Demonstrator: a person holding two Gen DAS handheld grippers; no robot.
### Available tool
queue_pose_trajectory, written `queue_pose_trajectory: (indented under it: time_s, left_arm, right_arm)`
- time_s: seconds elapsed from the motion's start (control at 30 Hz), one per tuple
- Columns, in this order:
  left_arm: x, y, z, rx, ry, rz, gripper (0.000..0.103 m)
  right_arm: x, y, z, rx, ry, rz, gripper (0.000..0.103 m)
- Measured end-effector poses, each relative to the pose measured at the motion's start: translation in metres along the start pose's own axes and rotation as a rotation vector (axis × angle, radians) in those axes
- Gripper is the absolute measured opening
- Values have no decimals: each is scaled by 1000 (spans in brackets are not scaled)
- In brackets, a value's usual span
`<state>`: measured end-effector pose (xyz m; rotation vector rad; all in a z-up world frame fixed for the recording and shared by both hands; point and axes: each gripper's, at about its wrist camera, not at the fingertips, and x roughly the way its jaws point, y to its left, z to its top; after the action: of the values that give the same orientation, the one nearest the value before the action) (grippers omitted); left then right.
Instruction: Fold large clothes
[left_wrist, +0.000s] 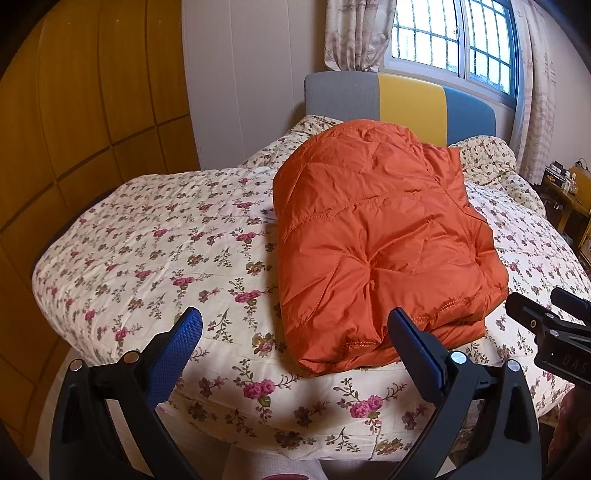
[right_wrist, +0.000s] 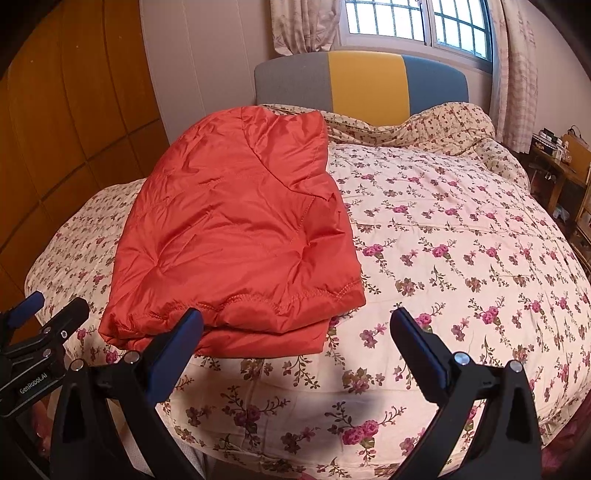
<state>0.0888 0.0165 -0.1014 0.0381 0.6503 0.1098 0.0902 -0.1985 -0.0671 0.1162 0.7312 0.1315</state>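
The folded puffy orange quilted jacket (left_wrist: 380, 240) fills mid-frame on the floral quilted bedspread (left_wrist: 147, 240); its underlayers are hidden. Left gripper (left_wrist: 295, 332) and right gripper (right_wrist: 295, 332) gape empty, just short of its near hem.

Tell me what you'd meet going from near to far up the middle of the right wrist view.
Right gripper → floral quilt → orange jacket → headboard → window.
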Motion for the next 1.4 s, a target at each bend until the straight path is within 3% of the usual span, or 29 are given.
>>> queue_pose_trajectory:
  time_s: [1.4]
  left_arm:
    - [14,-9,-4,-3,46,-21,100]
  right_arm:
    - [12,-2,-1,1,23,4,101]
